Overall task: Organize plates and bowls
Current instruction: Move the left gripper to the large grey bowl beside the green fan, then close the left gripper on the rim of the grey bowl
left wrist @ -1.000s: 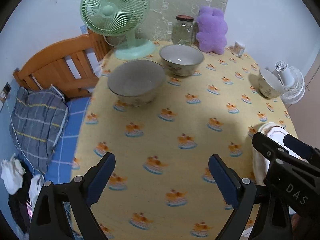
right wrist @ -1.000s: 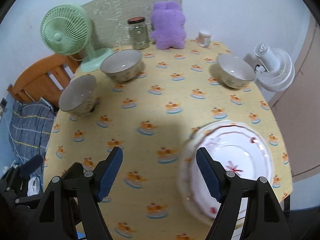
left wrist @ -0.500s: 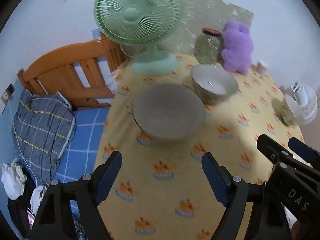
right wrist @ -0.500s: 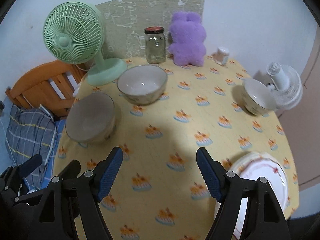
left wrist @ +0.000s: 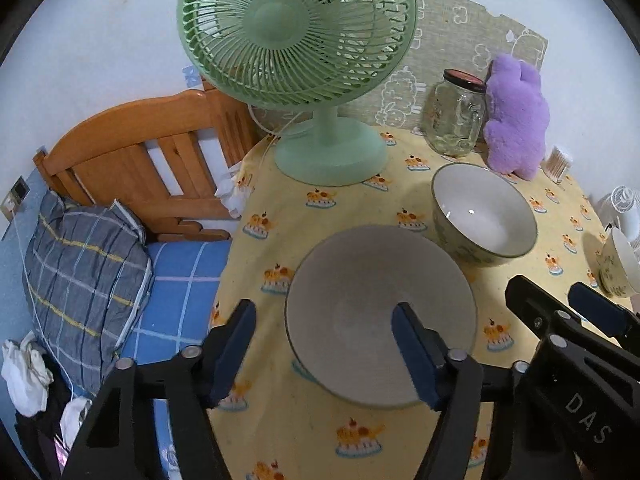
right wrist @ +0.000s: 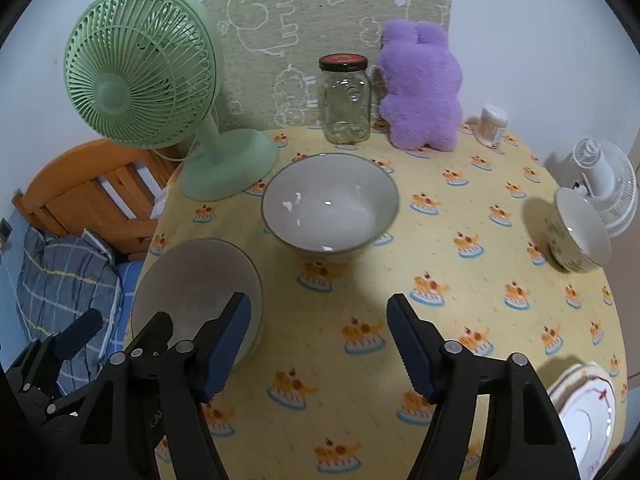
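Note:
My left gripper [left wrist: 324, 316] is open and hovers over the near-left edge of a wide grey bowl [left wrist: 380, 312] on the yellow table; its right finger is over the bowl's inside. The same bowl [right wrist: 192, 280] shows at the left in the right wrist view. A second bowl [left wrist: 486, 216] [right wrist: 330, 204] stands behind it. A third, smaller bowl [right wrist: 580, 232] [left wrist: 616, 268] sits at the right edge. A stack of white plates [right wrist: 584, 412] lies at the near right. My right gripper [right wrist: 318, 320] is open and empty above bare tablecloth.
A green fan [right wrist: 152, 92], a glass jar [right wrist: 346, 100], a purple plush toy [right wrist: 420, 88] and a small container [right wrist: 494, 124] stand along the back. A white fan [right wrist: 604, 184] is beyond the right edge. A wooden bed [left wrist: 140, 152] lies left of the table.
Both grippers have moved forward and left across the table. The grey bowl is now between my left fingers' tips. The plates have slid to the right wrist view's lower right corner.

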`<act>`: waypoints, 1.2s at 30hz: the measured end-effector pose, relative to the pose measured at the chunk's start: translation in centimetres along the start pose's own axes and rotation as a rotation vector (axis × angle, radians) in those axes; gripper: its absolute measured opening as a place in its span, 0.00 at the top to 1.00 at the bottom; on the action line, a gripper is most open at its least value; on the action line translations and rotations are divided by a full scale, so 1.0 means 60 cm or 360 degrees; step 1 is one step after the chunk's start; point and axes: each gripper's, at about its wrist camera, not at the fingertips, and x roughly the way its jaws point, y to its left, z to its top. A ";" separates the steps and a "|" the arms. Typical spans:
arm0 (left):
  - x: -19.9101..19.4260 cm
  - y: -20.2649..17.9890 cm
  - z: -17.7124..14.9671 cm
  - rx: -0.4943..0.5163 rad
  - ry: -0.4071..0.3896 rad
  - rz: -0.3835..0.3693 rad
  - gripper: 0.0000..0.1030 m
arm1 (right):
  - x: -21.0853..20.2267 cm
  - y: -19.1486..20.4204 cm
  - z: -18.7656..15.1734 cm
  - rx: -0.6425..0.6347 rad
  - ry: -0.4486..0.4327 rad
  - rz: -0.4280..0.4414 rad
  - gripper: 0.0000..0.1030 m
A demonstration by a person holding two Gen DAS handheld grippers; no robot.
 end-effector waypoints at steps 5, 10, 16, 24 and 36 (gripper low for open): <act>0.027 0.008 0.012 0.0008 0.0024 -0.0013 0.52 | 0.027 0.021 0.012 -0.0010 0.0028 0.0027 0.40; 0.051 0.011 0.013 0.0009 0.0057 -0.0016 0.61 | 0.056 0.036 0.015 -0.0030 0.0072 0.0047 0.53; 0.068 0.008 0.009 0.0019 0.0085 -0.0016 0.66 | 0.082 0.051 0.012 -0.0057 0.0120 0.0062 0.66; 0.070 0.009 0.009 0.0029 0.0095 -0.0008 0.68 | 0.089 0.074 0.012 -0.0140 0.0126 0.0043 0.83; 0.055 0.007 -0.001 0.0004 0.0154 -0.0041 0.68 | 0.070 0.071 0.007 -0.0138 0.0166 0.0017 0.83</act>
